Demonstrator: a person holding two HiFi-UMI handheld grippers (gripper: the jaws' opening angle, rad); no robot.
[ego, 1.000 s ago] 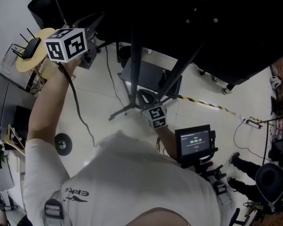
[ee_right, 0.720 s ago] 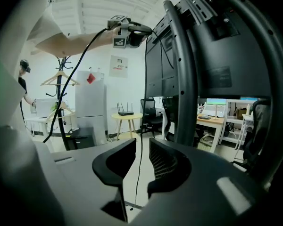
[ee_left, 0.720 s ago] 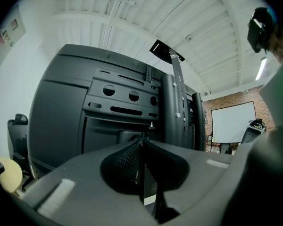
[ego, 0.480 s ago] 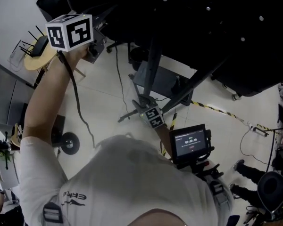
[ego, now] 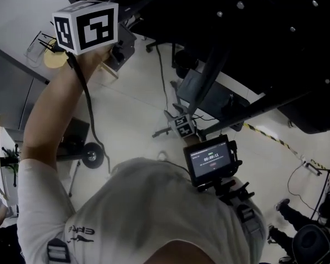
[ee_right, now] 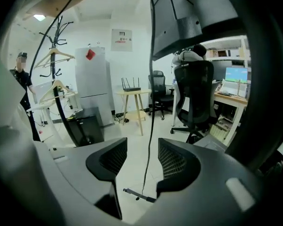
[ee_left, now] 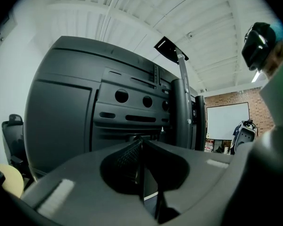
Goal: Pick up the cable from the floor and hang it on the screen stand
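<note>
The cable [ee_right: 151, 79] dangles mid-frame, plug on the floor [ee_right: 132, 145]; our right claw [ee_right: 142, 158] has just been opening round it, pads [ee_right: 173, 163] clear: let go! Our left claw [ee_left: 142, 147], closed, seemingly pinches its top by the screen stand [ee_left: 181, 112]: hanging comes next.

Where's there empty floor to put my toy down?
The pale floor between the person's raised arm and the screen stand's legs is bare, with only a thin cable hanging nearby. Right of the stand it is crowded: the dark base plate, slanted struts and the big screen overhead.
</note>
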